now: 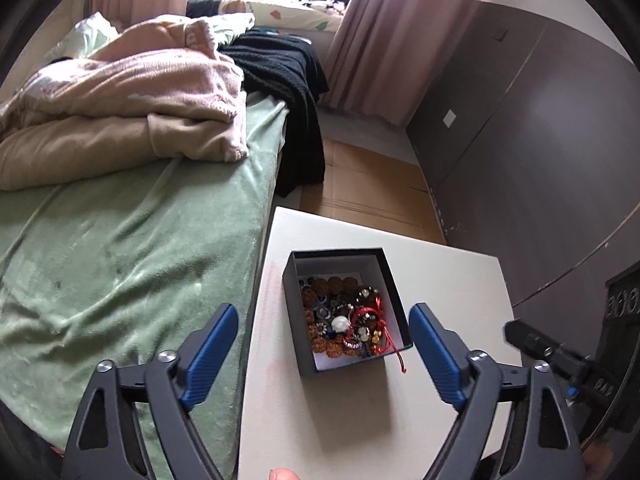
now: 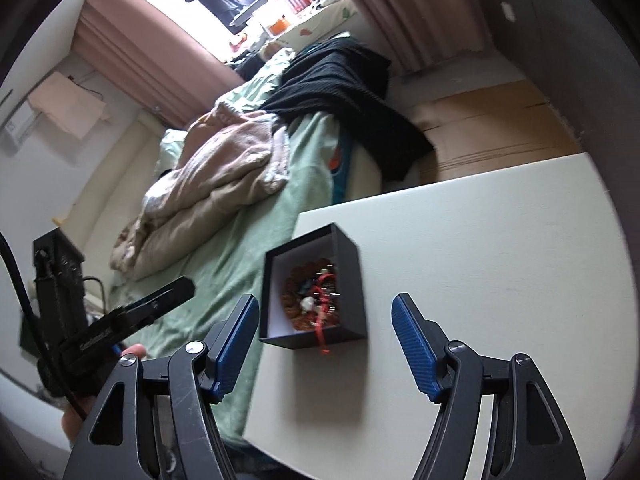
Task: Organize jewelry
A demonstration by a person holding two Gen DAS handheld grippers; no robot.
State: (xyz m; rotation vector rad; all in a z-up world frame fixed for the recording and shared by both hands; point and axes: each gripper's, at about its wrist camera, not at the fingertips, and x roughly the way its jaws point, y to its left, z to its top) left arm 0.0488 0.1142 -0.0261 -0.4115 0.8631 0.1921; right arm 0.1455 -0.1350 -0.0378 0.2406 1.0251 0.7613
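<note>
A small black box (image 1: 394, 280) with a white lining sits on a white table (image 1: 448, 264). It holds a tangle of jewelry (image 1: 344, 320): brown bead bracelets, metal charms, a white bead and a red cord (image 1: 396, 354) that hangs over the near rim. My left gripper (image 1: 322, 316) is open and empty, its blue pads on either side of the box, above it. The box (image 2: 348, 276) and jewelry (image 2: 312, 298) also show in the right wrist view. My right gripper (image 2: 325, 310) is open and empty, just short of the box.
A bed with a green sheet (image 1: 120, 248), beige blankets (image 1: 120, 108) and a black garment (image 1: 288, 80) lies left of the table. Dark cabinets (image 1: 520, 128) stand to the right. The left gripper's body (image 2: 120, 320) shows at the right view's left edge.
</note>
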